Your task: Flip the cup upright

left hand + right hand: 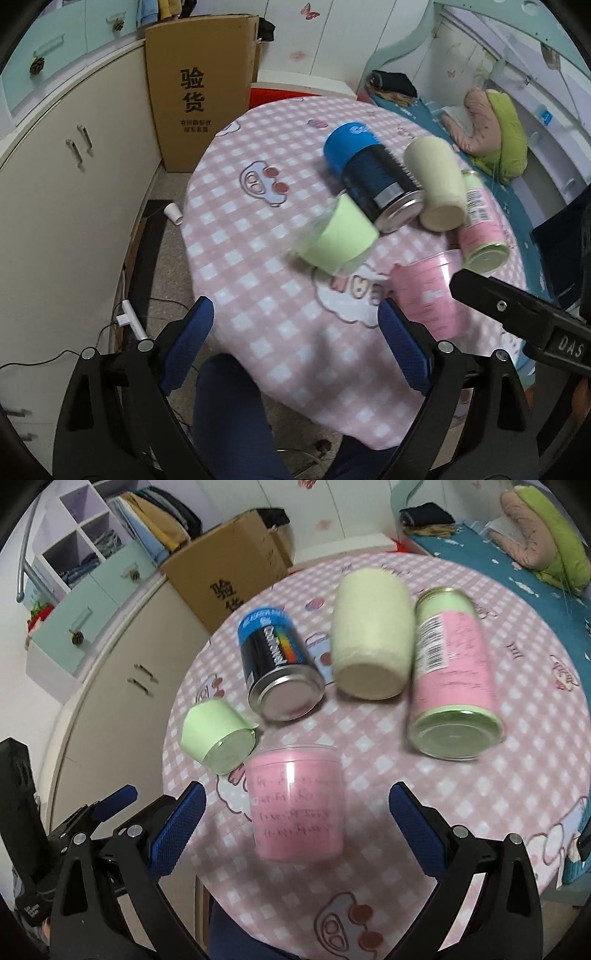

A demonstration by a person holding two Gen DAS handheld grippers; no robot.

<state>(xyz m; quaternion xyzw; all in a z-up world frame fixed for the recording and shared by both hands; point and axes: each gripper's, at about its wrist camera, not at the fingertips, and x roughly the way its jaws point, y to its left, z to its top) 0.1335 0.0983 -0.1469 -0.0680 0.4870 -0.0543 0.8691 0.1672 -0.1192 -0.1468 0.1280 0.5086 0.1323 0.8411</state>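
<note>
Several containers stand upside down on a round table with a pink checked cloth (480, 775). A pink translucent cup (295, 805) stands closest, bottom up, between and just beyond the open fingers of my right gripper (297, 816). It also shows in the left wrist view (432, 295). A small green cup (218, 734) stands inverted to its left, also seen in the left wrist view (338, 236). My left gripper (295, 339) is open and empty above the table's near edge.
A blue-black can (277, 664), a cream cup (369, 635) and a pink-green can (454, 679) stand behind the cups. A cardboard box (201, 92) and cabinets (55, 184) are on the left, a bed (480, 129) on the right. A white cup (173, 213) lies on the floor.
</note>
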